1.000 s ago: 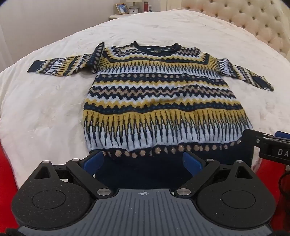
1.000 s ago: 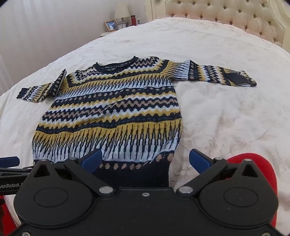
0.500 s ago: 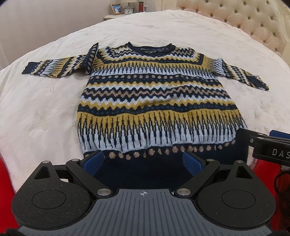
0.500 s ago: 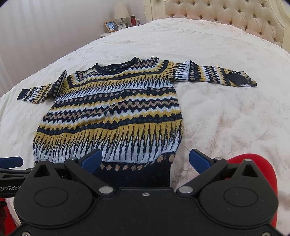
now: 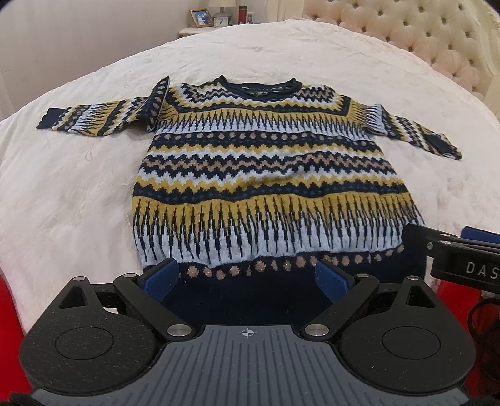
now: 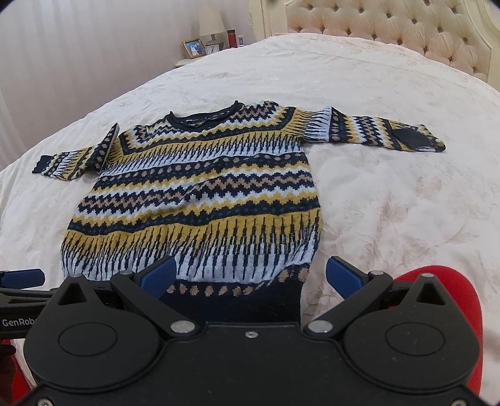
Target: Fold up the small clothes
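A small knitted sweater (image 5: 265,175) with navy, yellow, white and tan bands lies flat on the bed, front up, both sleeves spread out; it also shows in the right wrist view (image 6: 200,200). Its navy hem is nearest me. My left gripper (image 5: 247,276) is open and empty, just over the hem near its left part. My right gripper (image 6: 250,276) is open and empty, over the hem's right corner. The right gripper's body shows at the right edge of the left wrist view (image 5: 453,259).
The cream bedspread (image 5: 78,193) surrounds the sweater. A tufted headboard (image 6: 390,28) is at the far right. A nightstand with a photo frame (image 6: 193,48), a lamp and a clock is at the far end. Red fabric (image 6: 443,296) lies at the near edge.
Both grippers have drawn back a little from the sweater and tilted up, so the sweater sits lower and smaller in both views. Both stayed open.
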### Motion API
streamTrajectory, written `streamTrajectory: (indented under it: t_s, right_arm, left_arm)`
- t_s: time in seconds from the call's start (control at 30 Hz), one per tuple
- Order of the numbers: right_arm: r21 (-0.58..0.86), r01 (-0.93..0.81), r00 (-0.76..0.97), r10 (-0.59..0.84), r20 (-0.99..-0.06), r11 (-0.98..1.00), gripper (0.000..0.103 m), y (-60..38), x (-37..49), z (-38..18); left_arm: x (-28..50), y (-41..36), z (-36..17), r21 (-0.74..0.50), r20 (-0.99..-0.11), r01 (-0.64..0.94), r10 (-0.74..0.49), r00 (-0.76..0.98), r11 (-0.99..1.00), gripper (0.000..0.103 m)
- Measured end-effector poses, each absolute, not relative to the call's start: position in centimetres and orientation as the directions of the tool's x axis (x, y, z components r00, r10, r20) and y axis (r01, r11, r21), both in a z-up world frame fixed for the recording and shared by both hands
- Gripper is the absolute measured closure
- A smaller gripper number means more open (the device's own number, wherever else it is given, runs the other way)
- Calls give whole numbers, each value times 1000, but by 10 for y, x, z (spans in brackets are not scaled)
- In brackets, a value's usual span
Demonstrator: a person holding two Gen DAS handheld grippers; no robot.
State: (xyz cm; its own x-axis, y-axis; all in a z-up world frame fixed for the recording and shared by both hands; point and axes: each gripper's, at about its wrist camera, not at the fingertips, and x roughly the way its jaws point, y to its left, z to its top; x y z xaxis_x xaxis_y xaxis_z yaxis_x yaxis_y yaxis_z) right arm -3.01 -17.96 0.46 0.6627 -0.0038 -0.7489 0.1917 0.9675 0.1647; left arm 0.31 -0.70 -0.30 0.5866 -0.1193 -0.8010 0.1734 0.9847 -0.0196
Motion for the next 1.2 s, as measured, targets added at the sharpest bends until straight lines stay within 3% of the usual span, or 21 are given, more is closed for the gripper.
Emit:
streamTrajectory:
  t_s: [1.2]
  right_arm:
    - [185, 186, 663, 16, -749, 965, 1, -176, -21, 3]
  left_arm:
    - [10, -10, -1, -15, -791, 181, -122, 599, 983, 8]
